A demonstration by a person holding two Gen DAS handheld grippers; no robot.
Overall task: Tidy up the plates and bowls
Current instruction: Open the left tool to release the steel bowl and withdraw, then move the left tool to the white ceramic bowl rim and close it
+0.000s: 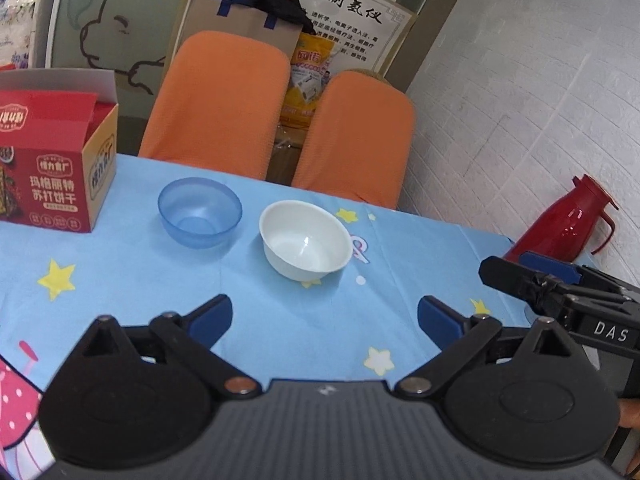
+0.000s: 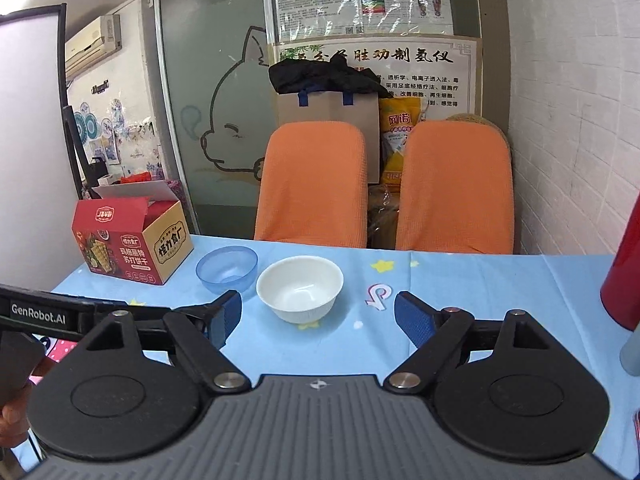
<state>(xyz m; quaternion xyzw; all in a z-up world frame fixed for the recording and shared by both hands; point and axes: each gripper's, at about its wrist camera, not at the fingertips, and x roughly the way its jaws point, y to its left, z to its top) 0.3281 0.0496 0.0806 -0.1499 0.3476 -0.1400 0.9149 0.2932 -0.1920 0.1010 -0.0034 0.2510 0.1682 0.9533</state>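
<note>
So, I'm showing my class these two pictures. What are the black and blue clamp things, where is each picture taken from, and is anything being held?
Each is a hand-held grasping tool carried by a person, with a camera looking along its two fingers. One picture comes from the left tool, the other from the right tool; each also shows the other tool at its edge. Both are open and hold nothing. On the blue star-patterned tablecloth sit a blue bowl, a white bowl beside it, and an open red box. A red flask stands at the right. Two orange chairs stand behind the table.
</note>
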